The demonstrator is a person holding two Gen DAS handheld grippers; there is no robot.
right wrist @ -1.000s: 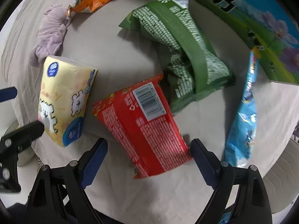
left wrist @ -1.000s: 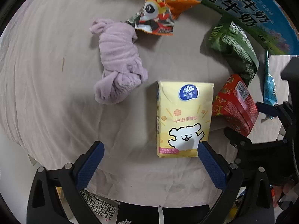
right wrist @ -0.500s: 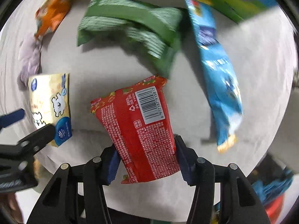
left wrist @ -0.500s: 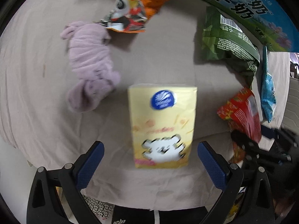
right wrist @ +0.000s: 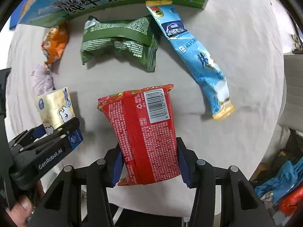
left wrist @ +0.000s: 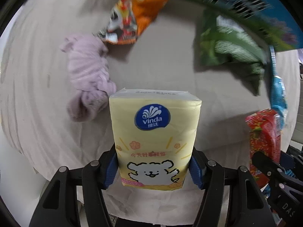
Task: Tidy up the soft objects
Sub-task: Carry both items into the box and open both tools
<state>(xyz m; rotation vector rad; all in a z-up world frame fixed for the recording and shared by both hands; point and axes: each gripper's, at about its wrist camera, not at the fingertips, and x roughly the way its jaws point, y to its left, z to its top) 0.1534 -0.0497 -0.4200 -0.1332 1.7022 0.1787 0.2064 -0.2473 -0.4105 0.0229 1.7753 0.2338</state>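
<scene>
Pale grey cloth covers the round table (left wrist: 170,60) in the left wrist view, much of it smeared by motion blur. At the bottom, the left gripper (left wrist: 154,167) has its jaws closed in on the lower sides of a yellow Vinda tissue pack (left wrist: 155,130) with a white cartoon dog, which stands upright between the blue pads. Just beside the pack's upper left corner lies a crumpled lilac plush cloth (left wrist: 87,77). Touching the cloth's far end is an orange snack bag (left wrist: 136,17) with a panda face. A green crinkled snack bag (left wrist: 231,49) lies to the right, with a blue printed milk carton box (left wrist: 265,9) along the far edge. At the right edge, a red foil snack packet (left wrist: 263,141) shows above a black gripper finger.

Seen from the right wrist, the same cloth-covered table (right wrist: 246,60) spreads out. The right gripper (right wrist: 149,159) is clamped on the lower part of the red foil snack packet (right wrist: 145,132), barcode side up. A long light-blue Nestle sachet (right wrist: 197,60) lies diagonally to the right, the green bag (right wrist: 121,41) beyond the packet, and the orange bag (right wrist: 55,43) and lilac cloth (right wrist: 41,79) at left. The left gripper (right wrist: 53,132) holds the tissue pack (right wrist: 55,109) at lower left.
</scene>
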